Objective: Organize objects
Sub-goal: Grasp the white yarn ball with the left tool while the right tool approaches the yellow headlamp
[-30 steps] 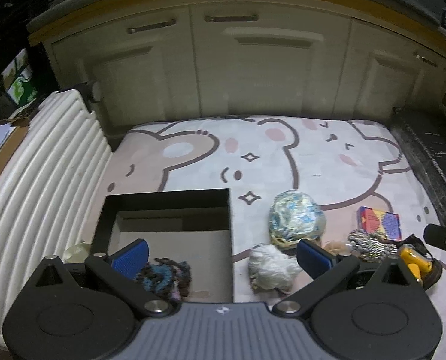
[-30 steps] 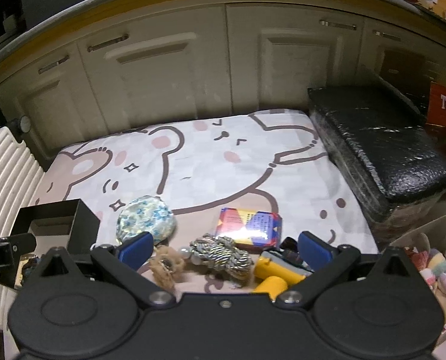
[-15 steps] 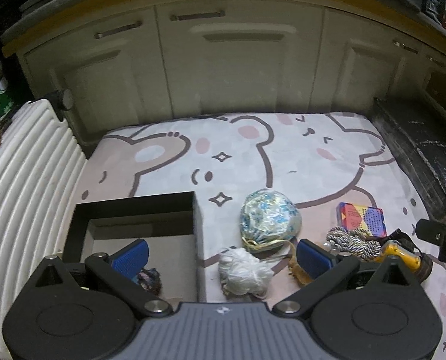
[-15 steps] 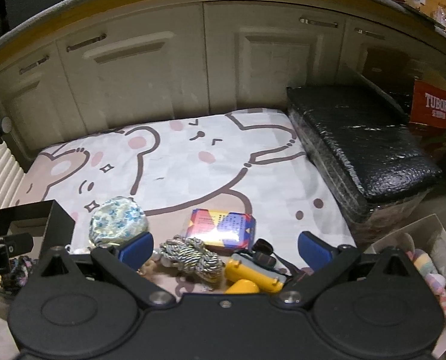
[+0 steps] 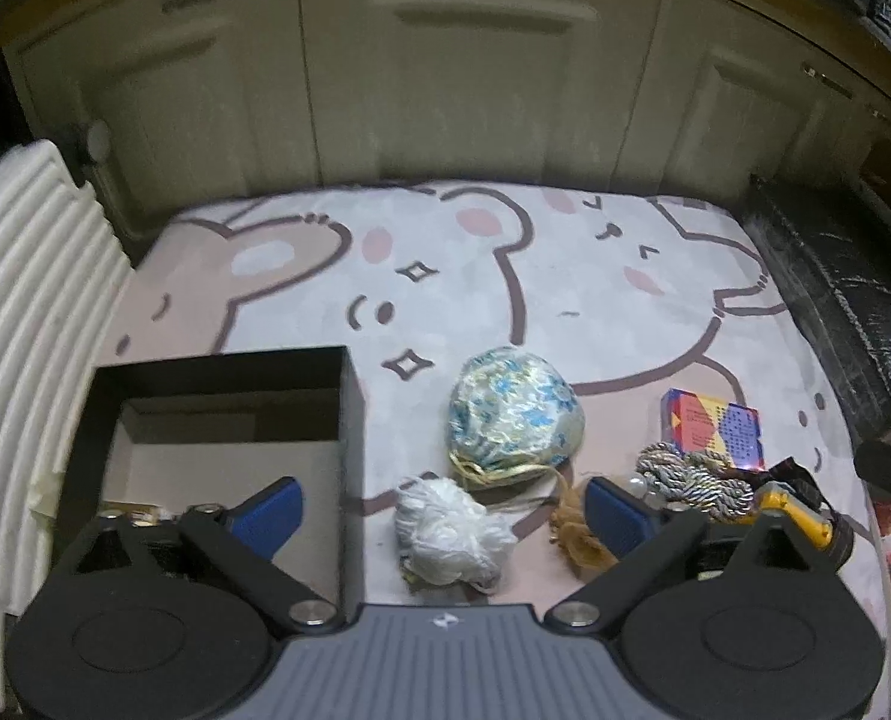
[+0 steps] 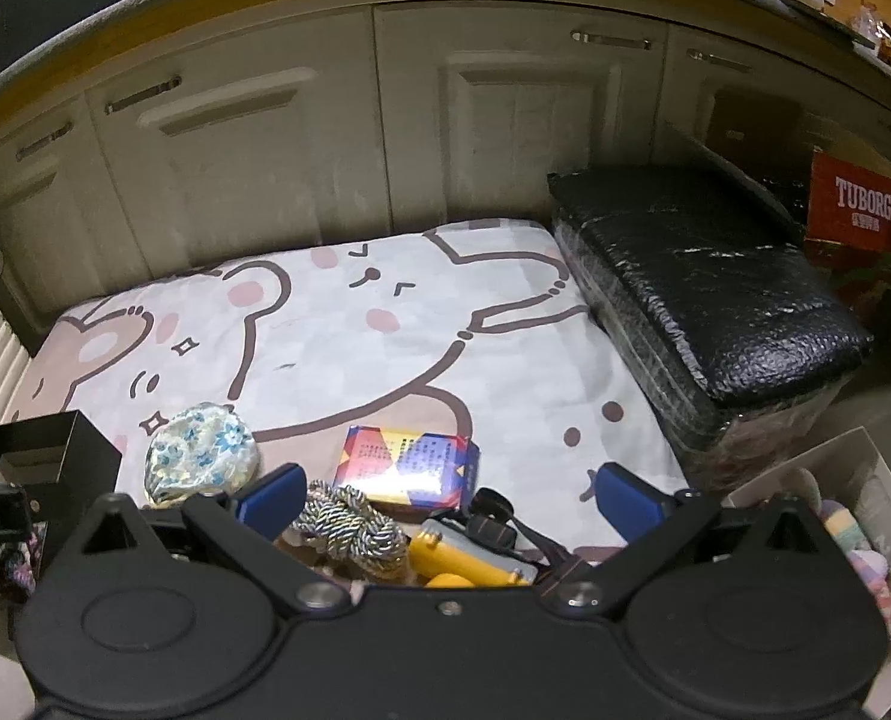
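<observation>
A black open box (image 5: 349, 414) stands at the left on the bear-print mat (image 5: 565, 300); it also shows in the right wrist view (image 6: 85, 450). A floral pouch (image 5: 514, 414), a white crumpled wad (image 5: 451, 534), a striped rope bundle (image 5: 694, 480), a colourful card box (image 5: 715, 426) and a yellow toy (image 5: 799, 510) lie on the mat. My left gripper (image 5: 442, 516) is open and empty above the white wad. My right gripper (image 6: 445, 498) is open and empty over the rope bundle (image 6: 349, 522), card box (image 6: 409, 468) and yellow toy (image 6: 469, 558).
Cream cabinet doors (image 5: 445, 90) close the far side. A black wrapped block (image 6: 703, 288) borders the mat on the right. A white ribbed panel (image 5: 19, 312) lies at the left. A white bin with plush items (image 6: 853, 516) sits at the near right.
My left gripper has moved right, from over the box to over the white wad; the dark yarn item stays in the box. My right gripper has shifted right slightly.
</observation>
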